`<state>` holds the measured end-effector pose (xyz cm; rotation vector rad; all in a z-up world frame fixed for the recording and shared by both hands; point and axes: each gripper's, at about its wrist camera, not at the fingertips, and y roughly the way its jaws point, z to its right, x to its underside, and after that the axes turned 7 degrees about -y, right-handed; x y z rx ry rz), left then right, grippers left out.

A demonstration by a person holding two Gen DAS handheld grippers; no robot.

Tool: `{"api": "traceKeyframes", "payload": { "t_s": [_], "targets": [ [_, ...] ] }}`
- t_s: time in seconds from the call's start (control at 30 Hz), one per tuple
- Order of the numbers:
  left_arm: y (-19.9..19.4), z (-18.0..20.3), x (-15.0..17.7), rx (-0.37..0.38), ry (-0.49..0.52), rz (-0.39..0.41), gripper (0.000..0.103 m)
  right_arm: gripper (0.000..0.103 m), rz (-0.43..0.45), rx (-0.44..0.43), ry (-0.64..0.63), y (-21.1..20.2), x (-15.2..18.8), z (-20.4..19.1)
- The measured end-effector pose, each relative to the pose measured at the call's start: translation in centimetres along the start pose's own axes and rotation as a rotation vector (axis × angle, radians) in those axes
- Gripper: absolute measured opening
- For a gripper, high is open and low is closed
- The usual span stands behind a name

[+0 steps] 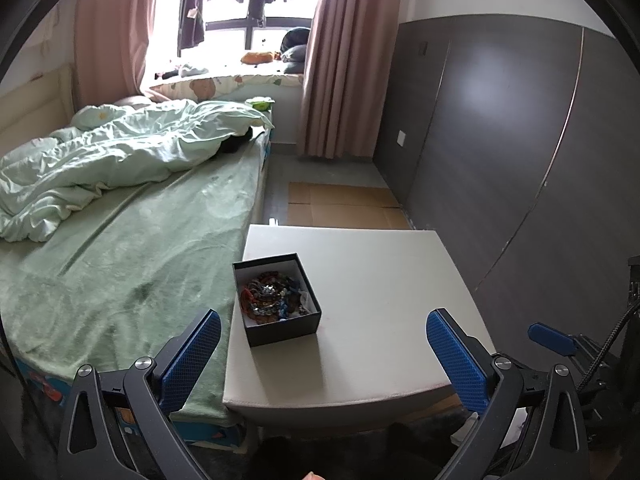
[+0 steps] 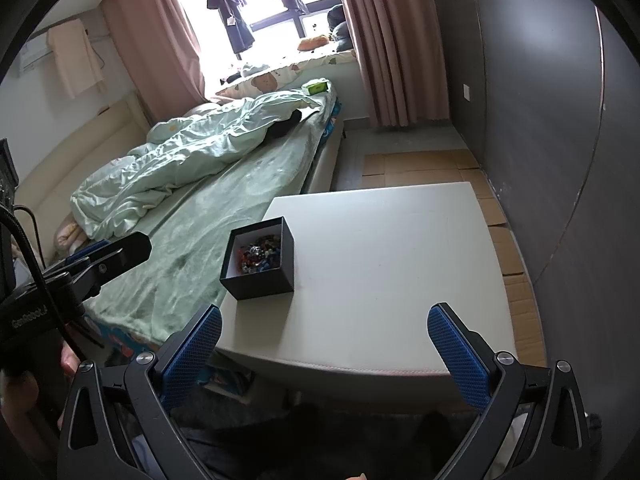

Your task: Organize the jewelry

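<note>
At the bottom of the left wrist view, the left gripper point(image 1: 323, 354) has its jaws spread wide, blue pads facing each other, with nothing between them. The right gripper point(image 2: 325, 350) fills the bottom of its own view the same way, jaws wide apart and empty; one of its blue pads also pokes in at the lower right of the left wrist view.

Just beyond both sets of jaws lies the pale worktop point(image 1: 384, 280), a low square slab with rounded corners. A small black box point(image 1: 277, 298) with a white lining stands open on it, near the worktop's left edge, left of centre in both views. The jewelry point(image 1: 270, 293) is heaped inside the box, a tangle of red, blue and metallic pieces; single items are too small to tell apart. The rest of the worktop is bare.

Left of the worktop, close beside it, runs a bed point(image 1: 120, 264) under a green sheet, with a rumpled pale green duvet point(image 1: 120, 156) bunched at the middle left of the frame. Flattened cardboard point(image 1: 344, 204) covers the floor behind the worktop. A dark grey wardrobe point(image 1: 500, 140) occupies the right side. At the top, pink curtains point(image 1: 344, 60) frame a bright window point(image 1: 232, 20) with dark clothes hanging in it.
</note>
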<state>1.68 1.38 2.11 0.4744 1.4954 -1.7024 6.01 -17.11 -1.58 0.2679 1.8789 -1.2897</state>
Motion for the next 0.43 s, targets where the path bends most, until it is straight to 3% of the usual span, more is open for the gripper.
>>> {"api": "traceKeyframes", "payload": {
  "t_s": [0.43],
  "targets": [
    [0.38, 0.64, 0.23, 0.001, 0.015, 0.009, 0.103, 0.103, 0.006, 0.017, 0.016, -0.11, 0.12, 0.41]
  ]
}}
